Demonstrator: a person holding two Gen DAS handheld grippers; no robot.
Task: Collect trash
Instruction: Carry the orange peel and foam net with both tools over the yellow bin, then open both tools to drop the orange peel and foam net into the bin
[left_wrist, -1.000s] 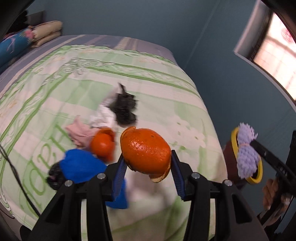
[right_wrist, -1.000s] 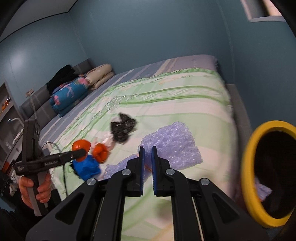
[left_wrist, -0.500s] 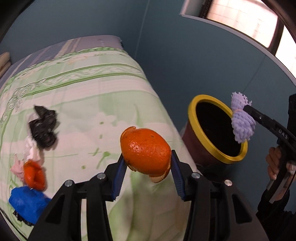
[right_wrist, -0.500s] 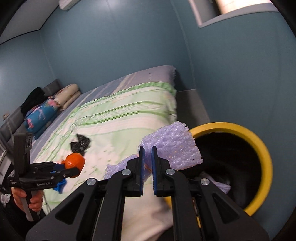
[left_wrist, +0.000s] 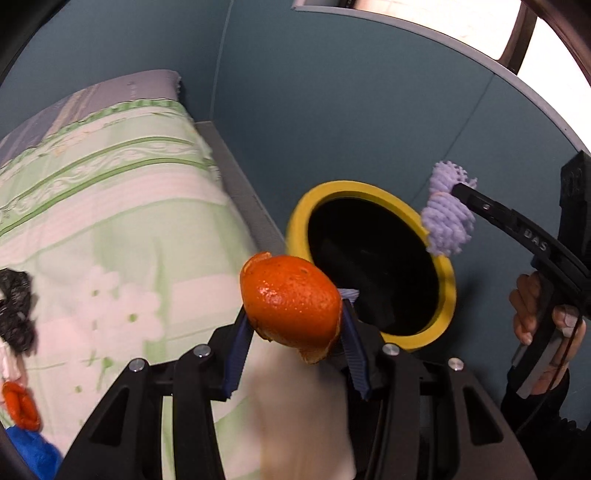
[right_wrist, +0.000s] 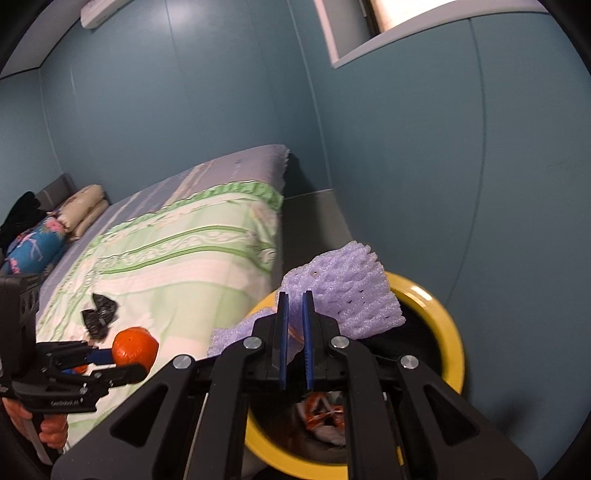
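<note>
Your left gripper (left_wrist: 293, 341) clamps the orange peel shell (left_wrist: 291, 306) beside the yellow-rimmed dark bin (left_wrist: 303, 218); your right gripper (right_wrist: 294, 341) pinches purple foam netting (right_wrist: 347, 295) above it.

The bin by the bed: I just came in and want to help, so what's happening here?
A person is clearing trash off the bed with a gripper in each hand. The left gripper is shut on an orange peel, carried near the yellow-rimmed bin. The right gripper is shut on a piece of purple foam netting, held at the bin's mouth. Black, orange and blue scraps are on the bed.
</note>
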